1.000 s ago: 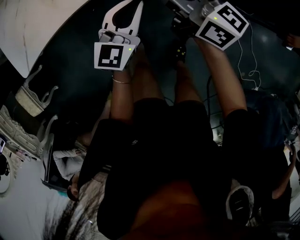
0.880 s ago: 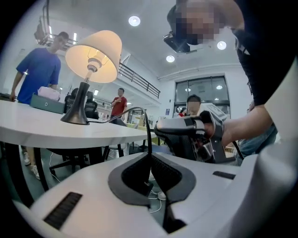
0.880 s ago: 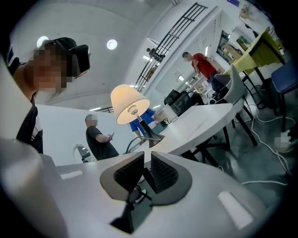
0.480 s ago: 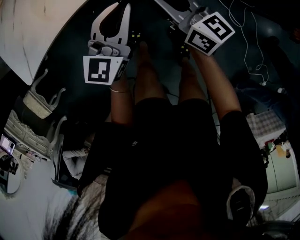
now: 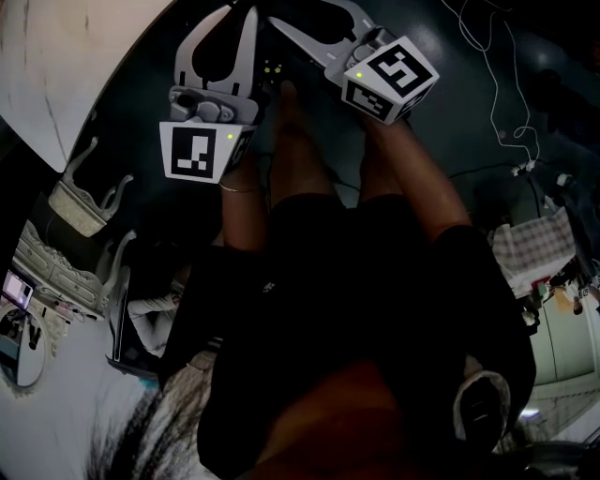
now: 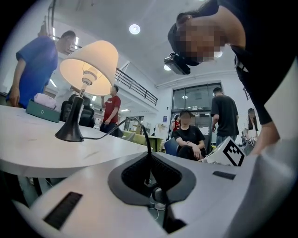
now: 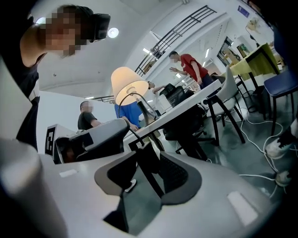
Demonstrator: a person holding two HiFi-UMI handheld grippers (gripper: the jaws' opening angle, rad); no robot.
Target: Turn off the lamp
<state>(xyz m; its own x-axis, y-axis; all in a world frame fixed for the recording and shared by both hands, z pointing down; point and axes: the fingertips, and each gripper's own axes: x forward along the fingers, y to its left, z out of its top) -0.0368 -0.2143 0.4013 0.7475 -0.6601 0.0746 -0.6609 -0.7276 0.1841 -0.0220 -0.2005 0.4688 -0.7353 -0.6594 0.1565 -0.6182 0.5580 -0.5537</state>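
The lamp point(image 6: 86, 69) stands lit on the white table point(image 6: 56, 153), with a cream shade and a black base. Its black cord point(image 6: 132, 122) arcs from the base into my left gripper point(image 6: 151, 179), which is shut on it. The right gripper view shows the lit lamp point(image 7: 128, 86) farther off. The cord's black inline switch point(image 7: 145, 169) stands between the jaws of my right gripper point(image 7: 146, 173). Those jaws are opening and no longer press the switch. In the head view both grippers, left point(image 5: 242, 14) and right point(image 5: 305, 14), point away from me, tips close together.
Several people stand or sit around the room, one in a black shirt point(image 6: 188, 137) seated straight ahead. A green box point(image 6: 42, 110) lies on the table. Chairs point(image 7: 223, 102) and loose white cables point(image 7: 279, 144) are by the table. My legs point(image 5: 300, 159) are below the grippers.
The right gripper's jaws have spread apart and it has drifted toward the left gripper. The left gripper has shifted a little with the cord still in it.
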